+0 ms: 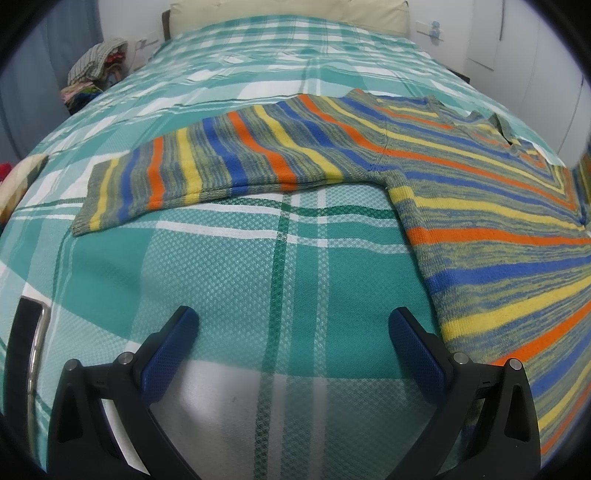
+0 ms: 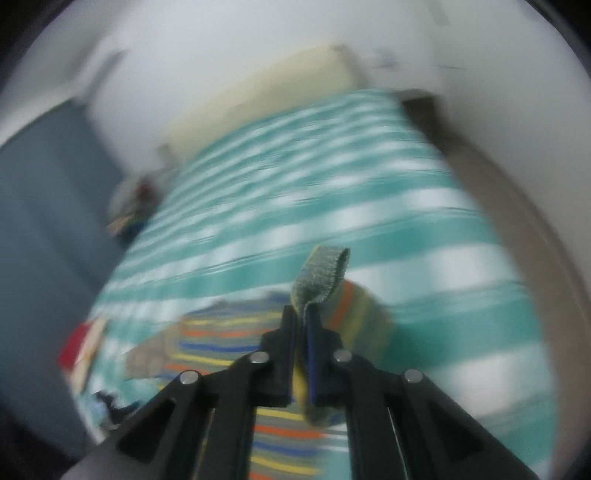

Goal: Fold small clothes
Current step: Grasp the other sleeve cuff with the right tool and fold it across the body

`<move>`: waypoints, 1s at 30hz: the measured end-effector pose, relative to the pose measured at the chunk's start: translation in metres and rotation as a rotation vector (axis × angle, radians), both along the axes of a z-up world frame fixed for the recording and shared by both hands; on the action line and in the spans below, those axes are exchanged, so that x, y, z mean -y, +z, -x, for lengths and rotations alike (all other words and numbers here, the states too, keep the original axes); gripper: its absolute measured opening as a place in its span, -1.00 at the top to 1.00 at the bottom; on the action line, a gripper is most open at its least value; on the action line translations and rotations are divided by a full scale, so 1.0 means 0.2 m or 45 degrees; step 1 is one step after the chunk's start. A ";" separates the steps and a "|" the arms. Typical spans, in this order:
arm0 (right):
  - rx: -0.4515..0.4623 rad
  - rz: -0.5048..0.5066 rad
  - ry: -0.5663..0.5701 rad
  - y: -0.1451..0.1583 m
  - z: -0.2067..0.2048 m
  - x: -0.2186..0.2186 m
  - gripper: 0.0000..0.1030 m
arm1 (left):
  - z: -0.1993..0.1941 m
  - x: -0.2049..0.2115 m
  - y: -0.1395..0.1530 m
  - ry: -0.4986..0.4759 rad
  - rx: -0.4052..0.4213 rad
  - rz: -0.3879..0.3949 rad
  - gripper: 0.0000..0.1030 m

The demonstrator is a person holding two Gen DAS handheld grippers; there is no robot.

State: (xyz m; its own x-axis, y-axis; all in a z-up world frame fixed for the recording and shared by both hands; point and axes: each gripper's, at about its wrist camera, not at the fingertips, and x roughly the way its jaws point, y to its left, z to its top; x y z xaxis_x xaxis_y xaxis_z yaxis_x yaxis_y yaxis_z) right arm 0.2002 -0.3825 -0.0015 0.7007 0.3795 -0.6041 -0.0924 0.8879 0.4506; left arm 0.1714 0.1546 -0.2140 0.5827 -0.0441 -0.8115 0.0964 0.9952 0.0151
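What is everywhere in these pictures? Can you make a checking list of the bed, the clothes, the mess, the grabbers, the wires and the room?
Surface: bed under a green and white plaid cover.
Job's things: striped sweater spread flat, one sleeve stretched out sideways.
Clutter: pile of clothes beside the bed's far left; a red and cream item, too blurred to name.
Grippers: left gripper has jaws wide apart over bare cover, holding nothing; right gripper has jaws shut on the sweater's ribbed edge, lifted.
Cables: nothing seen.
Surroundings: cream headboard, white walls, blue curtain; the right view is motion-blurred.
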 end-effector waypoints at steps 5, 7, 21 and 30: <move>-0.114 -0.293 0.208 -0.29 -0.25 -0.47 -0.34 | 0.00 -0.01 0.00 -0.001 0.006 0.010 -0.99; -0.135 -0.326 0.198 -0.39 -0.25 -0.51 -0.34 | 0.00 -0.01 0.00 0.000 0.006 0.015 -0.99; -0.396 0.083 -0.215 -0.85 0.13 0.11 -0.21 | 0.00 -0.01 -0.01 0.016 -0.009 0.017 -0.99; -0.135 0.296 -0.276 -0.95 0.68 0.10 -0.47 | 0.04 -0.08 0.12 0.061 -0.055 0.194 -0.95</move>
State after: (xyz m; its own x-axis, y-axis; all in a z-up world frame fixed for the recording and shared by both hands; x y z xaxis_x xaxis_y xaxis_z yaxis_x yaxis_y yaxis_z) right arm 0.0635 -0.4031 -0.1915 0.6788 0.0719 -0.7308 0.1465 0.9619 0.2307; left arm 0.1632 0.1708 -0.1898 0.5516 -0.1415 -0.8220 0.0460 0.9892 -0.1394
